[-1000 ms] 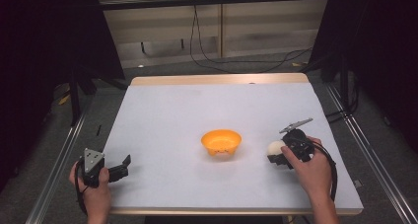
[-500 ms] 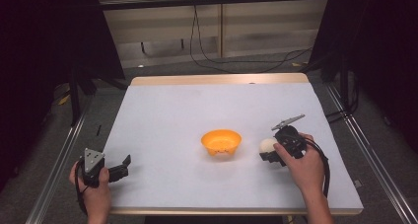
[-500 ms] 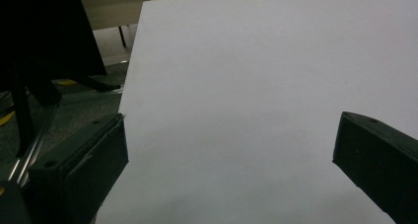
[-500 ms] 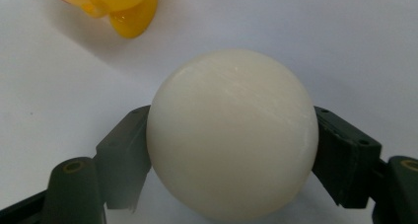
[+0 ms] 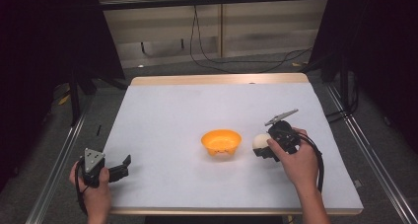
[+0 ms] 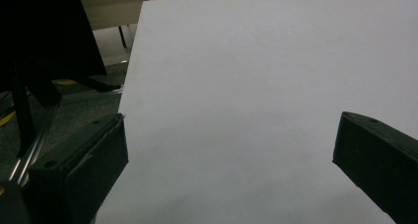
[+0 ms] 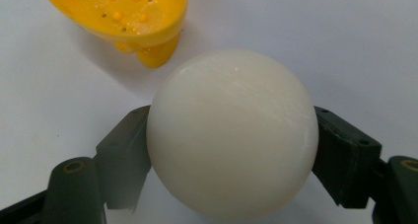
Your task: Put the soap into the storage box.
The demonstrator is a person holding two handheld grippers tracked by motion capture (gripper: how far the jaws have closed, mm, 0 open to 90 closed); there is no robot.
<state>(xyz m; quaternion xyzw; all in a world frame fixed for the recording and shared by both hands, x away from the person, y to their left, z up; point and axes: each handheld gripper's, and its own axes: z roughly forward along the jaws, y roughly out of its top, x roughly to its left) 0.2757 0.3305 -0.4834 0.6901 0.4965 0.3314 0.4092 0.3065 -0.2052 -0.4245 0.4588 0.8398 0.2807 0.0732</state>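
Two grippers in play. Left gripper (image 5: 120,168) rests at the near left corner of the table (image 5: 162,115), same spot as a second ago; jaws stand wide apart with nothing but bare white surface between them in the left gripper view. Orange bowl (image 5: 221,141) sits mid-table, unmoved, with small holes in its wall. Right of it, the white ball (image 5: 260,142) is clamped between the jaws of the right gripper (image 5: 262,148); the pads press on both its sides in the right gripper view. Over the past second the ball has travelled leftward from the right side and now sits just beside the bowl. Judgement: carry nearly finished; release over the bowl comes next.
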